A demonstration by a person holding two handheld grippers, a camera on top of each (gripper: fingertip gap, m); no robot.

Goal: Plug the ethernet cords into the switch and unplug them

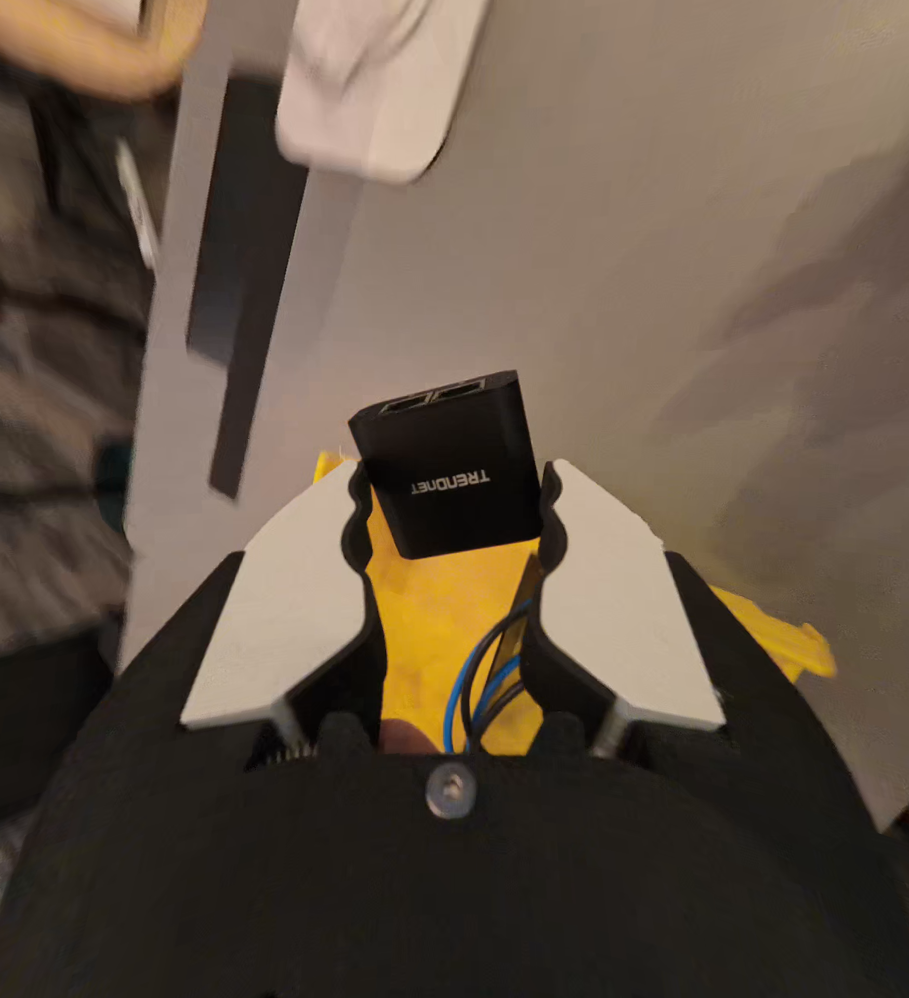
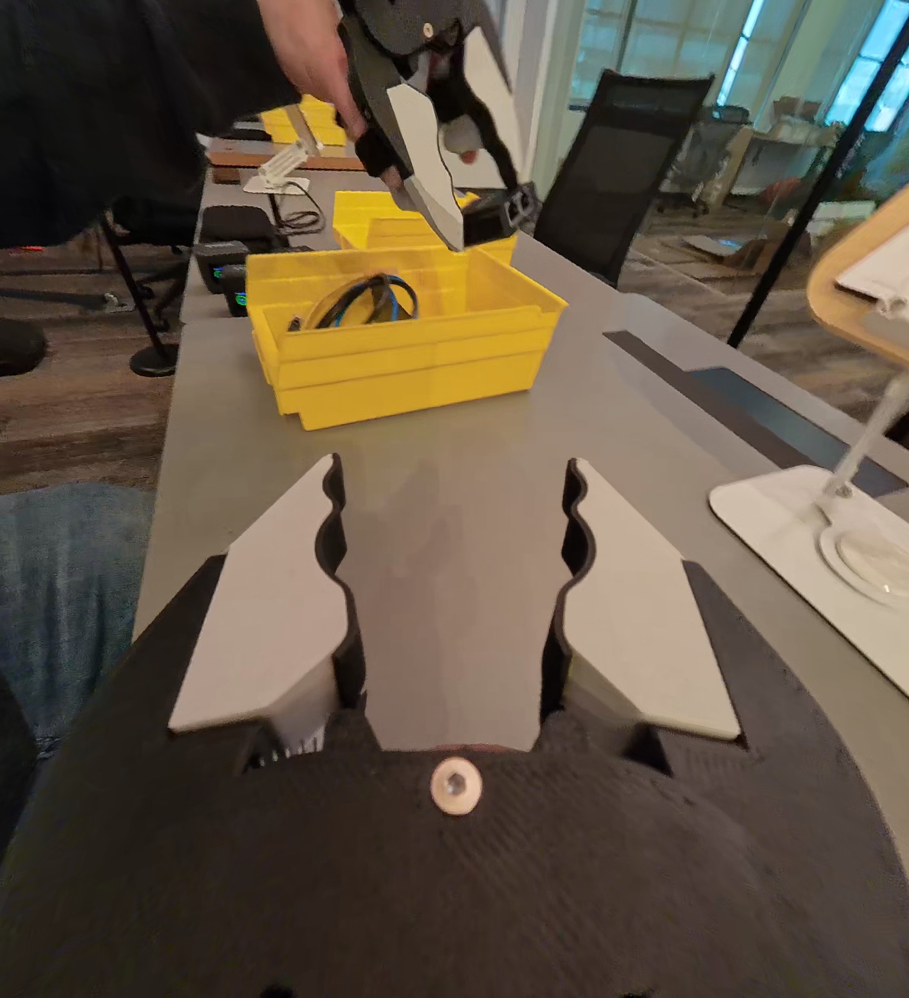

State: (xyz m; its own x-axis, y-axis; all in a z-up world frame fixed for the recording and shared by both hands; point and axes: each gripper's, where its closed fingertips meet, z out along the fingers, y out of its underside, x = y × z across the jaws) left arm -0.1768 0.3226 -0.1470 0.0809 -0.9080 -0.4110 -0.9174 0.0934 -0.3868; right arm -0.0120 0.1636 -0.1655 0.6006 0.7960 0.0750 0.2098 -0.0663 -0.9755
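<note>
My left gripper [image 1: 452, 478] is shut on a small black switch [image 1: 449, 464] with two empty ports facing away, held in the air above a yellow bin [image 1: 441, 610]. In the right wrist view the same gripper [image 2: 482, 227] holds the switch [image 2: 495, 216] over the far edge of the yellow bin [image 2: 414, 356]. Coiled blue and black ethernet cords [image 2: 371, 305] lie in that bin; they also show under my left fingers [image 1: 473, 686]. My right gripper [image 2: 455, 472] is open and empty, low over the grey table [image 2: 468, 432], short of the bin.
A white lamp base [image 2: 841, 551] stands at the right on the table, with a dark slot [image 2: 754, 410] beyond it. More yellow bins [image 2: 365, 221] sit behind. A black chair [image 2: 619, 173] stands past the far table edge. A person's sleeve [image 2: 90, 97] is at the left.
</note>
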